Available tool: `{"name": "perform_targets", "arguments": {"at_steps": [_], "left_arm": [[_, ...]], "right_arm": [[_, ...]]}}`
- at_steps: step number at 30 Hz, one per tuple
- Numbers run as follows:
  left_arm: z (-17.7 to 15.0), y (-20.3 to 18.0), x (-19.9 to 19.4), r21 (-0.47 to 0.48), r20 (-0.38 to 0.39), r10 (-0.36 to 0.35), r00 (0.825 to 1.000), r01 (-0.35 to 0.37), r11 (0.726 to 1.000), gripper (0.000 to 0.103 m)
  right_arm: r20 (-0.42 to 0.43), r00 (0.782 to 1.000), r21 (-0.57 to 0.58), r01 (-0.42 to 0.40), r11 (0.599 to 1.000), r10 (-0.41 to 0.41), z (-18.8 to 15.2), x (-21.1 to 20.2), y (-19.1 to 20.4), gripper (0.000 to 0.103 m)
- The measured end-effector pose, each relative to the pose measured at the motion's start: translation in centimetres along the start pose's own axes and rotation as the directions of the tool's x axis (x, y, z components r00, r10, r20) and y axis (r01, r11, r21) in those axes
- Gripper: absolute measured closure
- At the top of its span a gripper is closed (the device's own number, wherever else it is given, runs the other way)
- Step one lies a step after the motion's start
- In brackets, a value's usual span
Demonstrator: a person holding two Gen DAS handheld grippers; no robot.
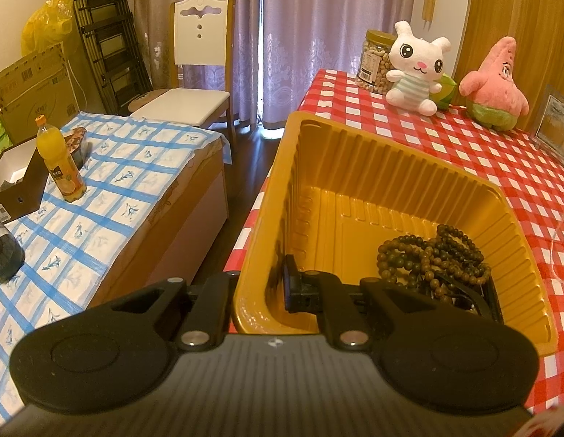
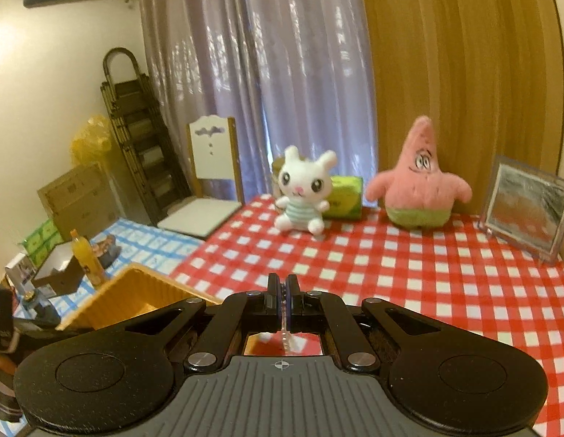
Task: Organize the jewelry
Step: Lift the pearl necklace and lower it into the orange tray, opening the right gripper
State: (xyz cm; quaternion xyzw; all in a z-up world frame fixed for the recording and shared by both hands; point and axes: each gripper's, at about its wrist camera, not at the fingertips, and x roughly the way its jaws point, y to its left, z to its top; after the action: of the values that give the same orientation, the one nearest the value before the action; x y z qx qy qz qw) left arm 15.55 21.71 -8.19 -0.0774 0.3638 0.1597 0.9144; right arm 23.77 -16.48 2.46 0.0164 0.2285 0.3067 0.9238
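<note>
A yellow plastic tray (image 1: 373, 167) sits at the left edge of the red-checked table (image 1: 464, 138). A heap of brown wooden bead bracelets (image 1: 431, 258) lies in its near right corner. My left gripper (image 1: 256, 287) is shut on the tray's near left wall, one finger outside and one inside. My right gripper (image 2: 283, 287) is shut above the tablecloth, and a thin, pale, translucent strand (image 2: 286, 340) hangs down from between its pads. The tray (image 2: 136, 291) shows low on the left in the right wrist view.
At the table's back stand a white bunny plush (image 2: 304, 193), a pink star plush (image 2: 420, 185), a green pack (image 2: 345, 196), a nut jar (image 1: 376, 60) and a photo frame (image 2: 525, 207). Left of the table: a blue-checked surface with a juice bottle (image 1: 60, 160), a chair (image 1: 198, 73).
</note>
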Motion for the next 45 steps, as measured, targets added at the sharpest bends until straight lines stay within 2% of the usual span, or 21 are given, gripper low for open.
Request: {"name": "perform_targets", "arguments": {"at_steps": [10,18,24,28,33,35,40,43,45], "left_arm": [[-0.1,-0.2,0.0,-0.005,-0.003,-0.005,1.000,0.005,1.000,0.094],[-0.2,-0.2,0.2,-0.012,-0.008,-0.023,1.000,0.023,1.000,0.095],[-0.1,0.1,0.4,-0.020,-0.014,-0.037,0.999,0.037,0.999,0.095],[-0.1,0.4,0.5,-0.022,-0.019,-0.048,0.999,0.048,0.999,0.095],[0.0,0.7,0.6,-0.024,-0.024,-0.062,0.998,0.062,0.998,0.095],[0.0,0.9,0.7,-0.026,-0.027,-0.067,0.997,0.066,0.997,0.095],[0.0,1.1,0.9,-0.027,-0.032,-0.077,0.997,0.076,0.997,0.095],[0.1,1.1,1.0,-0.026,-0.034,-0.081,0.996,0.081,0.996,0.095],[0.2,1.1,1.1,-0.025,-0.033,-0.085,0.996,0.084,0.996,0.095]], "right_arm": [[0.080,0.986,-0.038,-0.146,0.989,0.149,3.4,0.1,4.1,0.101],[0.082,0.961,-0.049,-0.260,0.964,0.263,4.9,2.3,7.8,0.101],[0.034,0.949,-0.050,-0.312,0.949,0.314,4.1,4.7,10.6,0.101],[-0.028,0.944,-0.050,-0.330,0.942,0.329,3.0,7.1,12.1,0.101],[-0.133,0.942,-0.022,-0.313,0.949,0.308,0.8,9.7,12.8,0.101],[-0.186,0.934,-0.009,-0.311,0.950,0.304,0.1,10.5,13.0,0.101],[-0.249,0.925,0.002,-0.295,0.956,0.286,-1.3,11.1,13.1,0.100],[-0.271,0.924,0.012,-0.278,0.960,0.271,-2.0,11.2,13.0,0.094],[-0.277,0.924,0.019,-0.267,0.964,0.262,-2.3,11.2,12.9,0.077]]}}
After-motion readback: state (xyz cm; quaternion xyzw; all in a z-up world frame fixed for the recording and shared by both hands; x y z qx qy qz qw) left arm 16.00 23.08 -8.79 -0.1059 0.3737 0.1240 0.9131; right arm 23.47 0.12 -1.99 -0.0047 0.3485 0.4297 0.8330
